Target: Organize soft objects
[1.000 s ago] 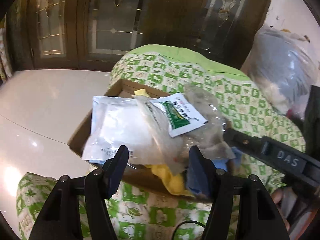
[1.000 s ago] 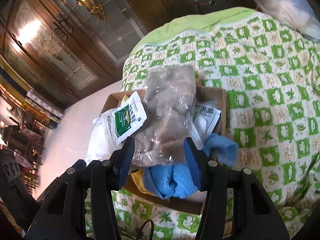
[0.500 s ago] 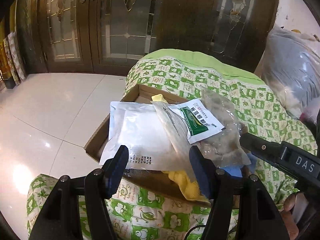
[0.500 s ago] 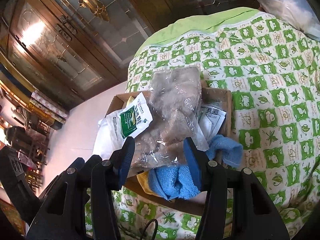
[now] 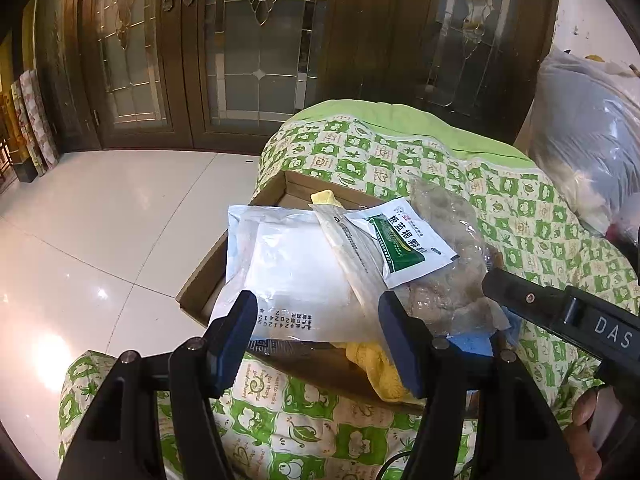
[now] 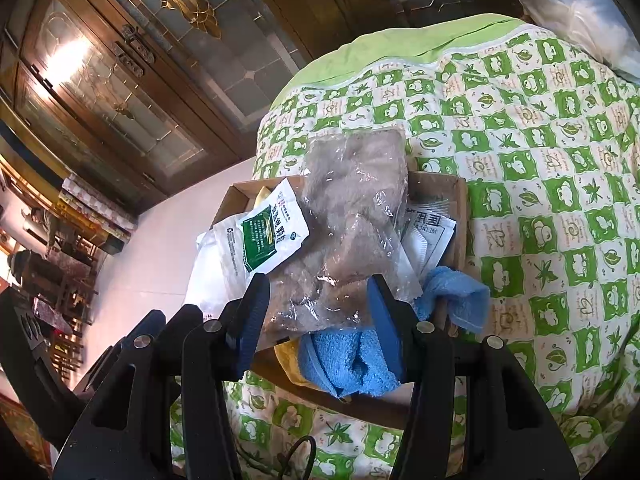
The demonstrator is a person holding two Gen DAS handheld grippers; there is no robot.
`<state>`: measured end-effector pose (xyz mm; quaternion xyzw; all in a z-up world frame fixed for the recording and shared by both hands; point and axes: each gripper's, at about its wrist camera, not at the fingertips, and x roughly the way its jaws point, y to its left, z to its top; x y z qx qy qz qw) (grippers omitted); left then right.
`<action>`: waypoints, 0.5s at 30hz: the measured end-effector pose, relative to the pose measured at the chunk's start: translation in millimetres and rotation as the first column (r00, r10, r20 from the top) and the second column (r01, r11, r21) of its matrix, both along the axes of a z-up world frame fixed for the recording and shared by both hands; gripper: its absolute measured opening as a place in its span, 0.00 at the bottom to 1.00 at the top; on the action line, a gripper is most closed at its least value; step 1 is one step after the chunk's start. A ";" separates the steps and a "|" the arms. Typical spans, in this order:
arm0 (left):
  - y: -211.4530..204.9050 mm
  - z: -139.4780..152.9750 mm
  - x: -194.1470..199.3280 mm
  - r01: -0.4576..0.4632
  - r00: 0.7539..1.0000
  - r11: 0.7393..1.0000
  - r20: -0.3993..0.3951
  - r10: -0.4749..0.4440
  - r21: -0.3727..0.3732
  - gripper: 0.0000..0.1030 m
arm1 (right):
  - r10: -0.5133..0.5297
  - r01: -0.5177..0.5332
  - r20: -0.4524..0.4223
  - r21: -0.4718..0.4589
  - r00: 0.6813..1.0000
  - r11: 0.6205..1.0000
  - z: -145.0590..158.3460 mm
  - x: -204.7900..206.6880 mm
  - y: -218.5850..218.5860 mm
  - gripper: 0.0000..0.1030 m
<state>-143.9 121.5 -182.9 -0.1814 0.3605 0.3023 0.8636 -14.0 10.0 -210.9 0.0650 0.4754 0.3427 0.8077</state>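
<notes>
A cardboard box (image 5: 200, 280) (image 6: 436, 184) sits on a green-and-white quilt (image 5: 520, 208) (image 6: 540, 160). It is heaped with a white pouch (image 5: 288, 264) (image 6: 212, 264), a green-and-white sachet (image 5: 404, 248) (image 6: 268, 236), a clear bag of brownish fluff (image 5: 448, 292) (image 6: 352, 216), a yellow cloth (image 5: 376, 364) and a blue towel (image 6: 356, 356). My left gripper (image 5: 316, 320) hovers open before the white pouch. My right gripper (image 6: 318, 304) is open, with the clear bag's near end in the gap and no pad visibly pressing it. One of its fingers (image 5: 520, 296) shows beside that bag.
The box's left side overhangs a glossy tiled floor (image 5: 100, 220). Dark wooden doors with leaded glass (image 5: 240, 60) stand behind. A large plastic sack (image 5: 580, 140) (image 6: 568, 8) rests at the quilt's far right. A printed white packet (image 6: 428, 236) lies under the clear bag.
The left wrist view has swung, so the box sits further right and more of the doors and floor shows. The right gripper and the pile look unchanged.
</notes>
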 end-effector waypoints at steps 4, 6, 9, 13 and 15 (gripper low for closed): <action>-0.9 -1.3 0.4 -0.004 1.000 1.000 -0.005 0.004 0.006 0.62 | 0.001 -0.001 0.000 -0.001 1.000 1.000 -0.4 0.1 -0.2 0.50; -1.3 -1.9 0.6 -0.006 1.000 1.000 -0.008 0.006 0.007 0.62 | 0.002 -0.002 -0.003 -0.001 1.000 1.000 -0.3 0.1 0.1 0.50; -2.7 -1.9 0.2 -0.012 1.000 1.000 -0.011 0.012 0.008 0.62 | 0.002 -0.002 0.000 -0.002 1.000 1.000 -0.2 -0.2 0.4 0.50; -2.7 -2.2 0.4 -0.011 1.000 1.000 -0.015 0.011 0.008 0.62 | 0.003 -0.003 -0.004 -0.004 1.000 1.000 0.0 -0.1 0.1 0.50; -3.3 -2.4 0.0 -0.013 1.000 1.000 -0.015 0.013 0.008 0.62 | 0.006 -0.006 -0.004 -0.004 1.000 1.000 0.1 0.4 -0.5 0.50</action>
